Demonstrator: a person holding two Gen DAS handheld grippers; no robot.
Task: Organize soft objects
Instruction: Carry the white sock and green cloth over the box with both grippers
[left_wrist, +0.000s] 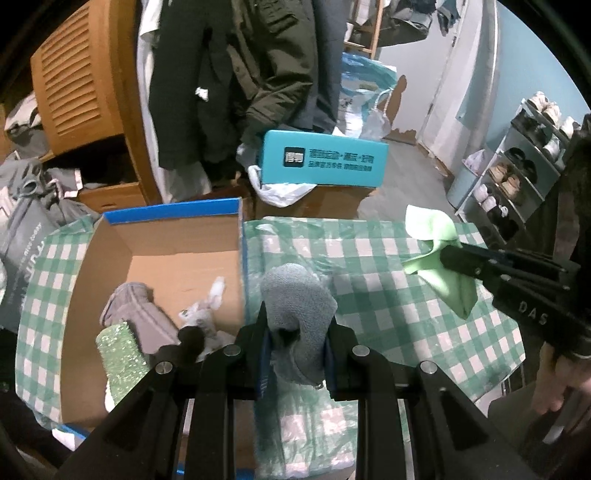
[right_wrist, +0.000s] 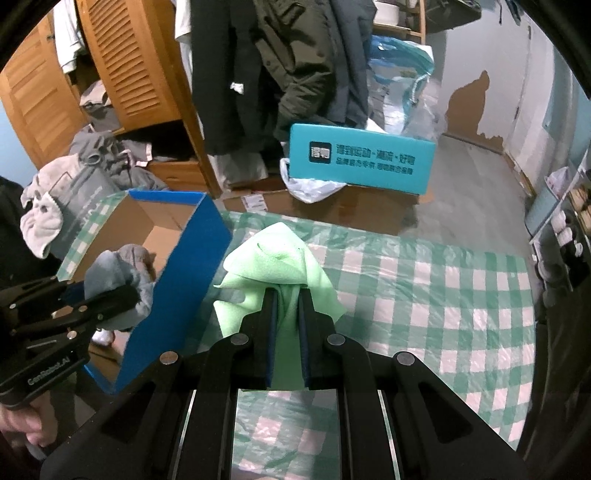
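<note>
**Both grippers carrying cloths above the checked tabletop**

The left gripper (left_wrist: 297, 325) has its jaws pinching a grey sock (left_wrist: 299, 295) beside the open cardboard box (left_wrist: 177, 236). The right gripper (right_wrist: 287, 314) clamps a light green cloth (right_wrist: 273, 262) over the tabletop (right_wrist: 424, 295).

Your cardboard box (left_wrist: 155, 258) sits on the table (left_wrist: 388, 266) at the left, with soft things (left_wrist: 136, 310) inside. To its right hang the sock (left_wrist: 299, 314) and, farther right, the cloth (left_wrist: 439, 251).
</note>
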